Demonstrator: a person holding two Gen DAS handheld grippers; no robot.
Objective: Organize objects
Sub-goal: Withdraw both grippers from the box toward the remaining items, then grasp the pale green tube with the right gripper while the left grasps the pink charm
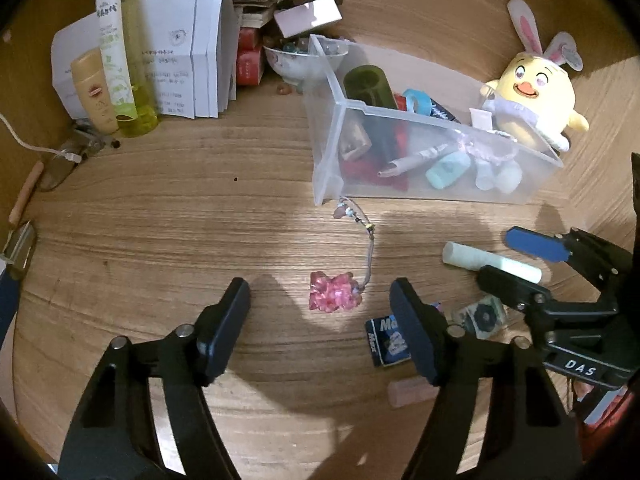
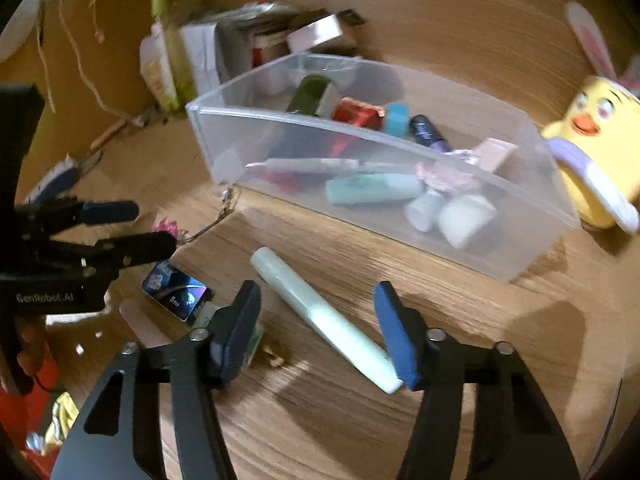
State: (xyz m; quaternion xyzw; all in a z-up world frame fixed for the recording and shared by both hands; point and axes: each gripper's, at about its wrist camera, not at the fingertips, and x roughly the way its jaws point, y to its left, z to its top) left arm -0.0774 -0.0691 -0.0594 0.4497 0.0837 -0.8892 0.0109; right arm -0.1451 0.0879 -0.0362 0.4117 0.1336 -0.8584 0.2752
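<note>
A clear plastic bin (image 1: 436, 184) (image 2: 400, 236) holds several small items: tubes, a pen, tape, a dark green cylinder. My left gripper (image 1: 320, 304) is open and empty, its fingers on either side of a pink bead charm (image 1: 334, 292) on a cord, just above the table. My right gripper (image 2: 318, 332) is open and straddles a pale mint tube (image 2: 324, 320) (image 1: 490, 262) lying on the table. The right gripper also shows in the left wrist view (image 1: 520, 260), and the left gripper in the right wrist view (image 2: 136, 226).
A yellow chick plush (image 1: 532, 100) (image 2: 596, 160) stands right of the bin. A blue packet (image 1: 388, 340) (image 2: 176, 290), a pink stick (image 1: 412, 392) and a small sachet (image 1: 482, 316) lie near the grippers. Bottles (image 1: 116, 64), papers (image 1: 192, 60), a bowl (image 1: 296, 60) crowd the back left.
</note>
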